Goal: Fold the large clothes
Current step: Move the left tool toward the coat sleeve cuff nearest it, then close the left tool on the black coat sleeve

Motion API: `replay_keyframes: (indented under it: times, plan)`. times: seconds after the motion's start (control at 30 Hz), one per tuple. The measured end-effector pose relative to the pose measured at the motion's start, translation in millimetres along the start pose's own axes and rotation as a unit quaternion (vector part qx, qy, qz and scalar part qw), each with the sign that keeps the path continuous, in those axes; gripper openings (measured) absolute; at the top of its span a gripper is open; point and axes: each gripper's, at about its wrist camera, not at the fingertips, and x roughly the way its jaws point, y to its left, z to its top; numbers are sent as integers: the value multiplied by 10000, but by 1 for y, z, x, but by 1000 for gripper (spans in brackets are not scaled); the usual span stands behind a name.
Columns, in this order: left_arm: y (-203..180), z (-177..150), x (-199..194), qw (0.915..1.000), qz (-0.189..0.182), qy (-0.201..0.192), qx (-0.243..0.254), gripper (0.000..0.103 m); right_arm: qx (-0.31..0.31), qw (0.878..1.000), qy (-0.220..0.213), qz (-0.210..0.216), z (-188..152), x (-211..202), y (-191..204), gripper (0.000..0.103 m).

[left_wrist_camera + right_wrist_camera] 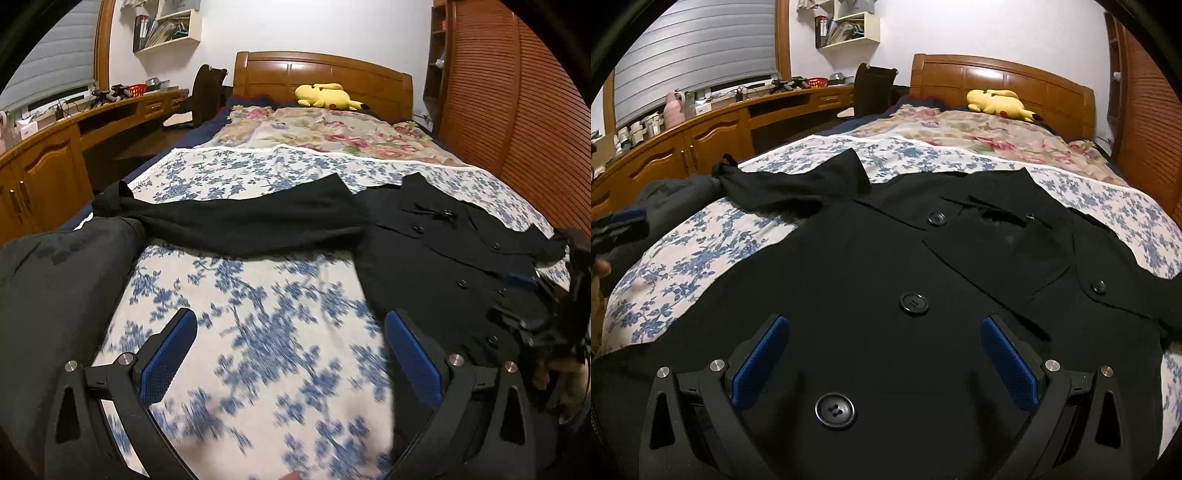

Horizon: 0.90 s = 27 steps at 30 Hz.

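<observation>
Blue-padded fingers (759, 360) of the right gripper (884, 363) are spread wide and empty above the buttoned front of the black coat (871, 266), while the left gripper (290, 356) is likewise held open with nothing between its pads over the blue-flowered sheet (266, 295). Beyond them the coat is seen laid flat across the bed, one sleeve (236, 218) stretched leftward towards a grey garment (62, 273); farther back a yellow plush toy (325, 96) is propped by the wooden headboard (321, 74).
</observation>
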Motion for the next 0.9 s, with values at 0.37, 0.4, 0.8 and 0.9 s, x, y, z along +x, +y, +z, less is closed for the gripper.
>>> replay_keyframes:
  times: [0.37, 0.4, 0.8, 0.9]
  plan:
    - [53, 43, 78, 9970, -279, 377, -620, 74, -219, 9996, 164, -97, 12, 3, 1, 103]
    - [57, 45, 85, 9962, -307, 431, -696, 72, -225, 9996, 169, -103, 19, 10, 0, 103]
    - [99, 53, 154, 9857, -169, 984, -1355, 57, -263, 9994, 183, -113, 30, 32, 3, 103]
    - [99, 58, 159, 9866, -32, 979, -1307, 51, -263, 9994, 179, -112, 30, 33, 3, 103]
